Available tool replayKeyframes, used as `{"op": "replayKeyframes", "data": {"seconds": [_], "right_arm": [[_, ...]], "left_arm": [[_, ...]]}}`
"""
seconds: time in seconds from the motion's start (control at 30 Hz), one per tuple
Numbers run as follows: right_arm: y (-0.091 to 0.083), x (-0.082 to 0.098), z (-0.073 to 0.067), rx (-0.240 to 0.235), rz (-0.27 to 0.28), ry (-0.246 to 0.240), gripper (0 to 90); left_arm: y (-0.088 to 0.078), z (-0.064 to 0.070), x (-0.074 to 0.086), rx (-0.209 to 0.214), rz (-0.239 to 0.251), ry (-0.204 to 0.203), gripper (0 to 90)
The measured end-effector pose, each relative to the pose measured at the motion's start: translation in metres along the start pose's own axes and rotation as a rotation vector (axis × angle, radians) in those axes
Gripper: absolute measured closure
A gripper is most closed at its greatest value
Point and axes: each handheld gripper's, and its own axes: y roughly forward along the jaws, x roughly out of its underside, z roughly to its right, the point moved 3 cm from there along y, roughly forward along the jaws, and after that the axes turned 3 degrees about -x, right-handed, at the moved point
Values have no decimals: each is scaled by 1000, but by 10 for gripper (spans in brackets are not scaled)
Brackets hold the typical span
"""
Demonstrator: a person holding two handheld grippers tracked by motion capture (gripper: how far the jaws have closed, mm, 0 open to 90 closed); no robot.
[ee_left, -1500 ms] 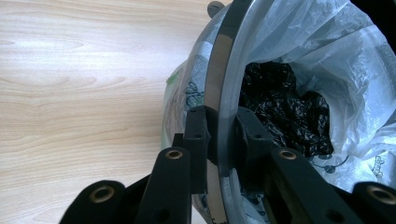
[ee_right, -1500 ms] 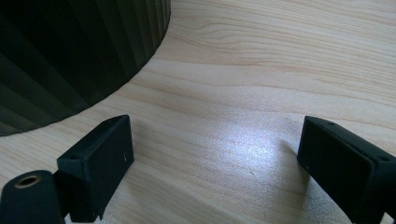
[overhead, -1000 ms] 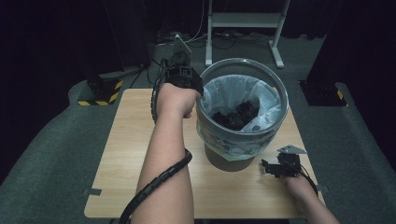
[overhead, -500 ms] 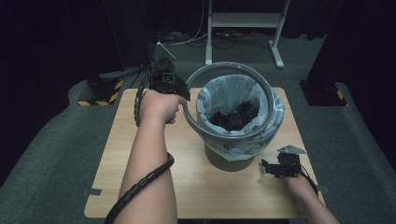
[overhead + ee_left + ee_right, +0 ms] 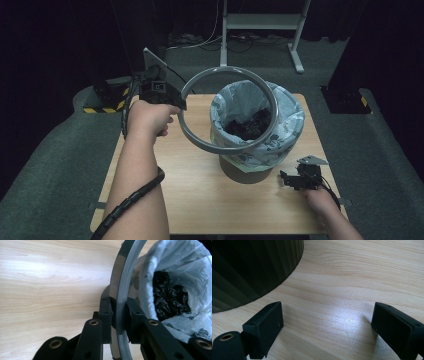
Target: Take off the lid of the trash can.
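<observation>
My left gripper (image 5: 119,315) is clamped on the grey ring (image 5: 200,142) at its near edge: stiff, light, smooth, so I grip squarely. Right gripper (image 5: 327,325) rests released.

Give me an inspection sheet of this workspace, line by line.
Surface: light wooden table, bare around the bin.
Job's things: grey ring lifted off, tilted over the bin's left rim; ribbed dark bin with pale liner bag holding black rubbish.
Clutter: nothing seen.
Grippers: left gripper clamped on the ring; right gripper open, low over the table beside the bin.
Cables: corrugated cable along the left forearm; loose cables on the floor behind.
Surroundings: grey carpet, dark curtains, white stand, yellow-black striped base.
</observation>
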Motion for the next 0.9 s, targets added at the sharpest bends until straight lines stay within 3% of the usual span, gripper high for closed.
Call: {"op": "replayKeyframes", "data": {"seconds": [0.9], "right_arm": [[0, 0, 0, 2, 1, -7, 100]], "left_arm": [[-17, -65, 16, 5, 26, -82, 771]]}}
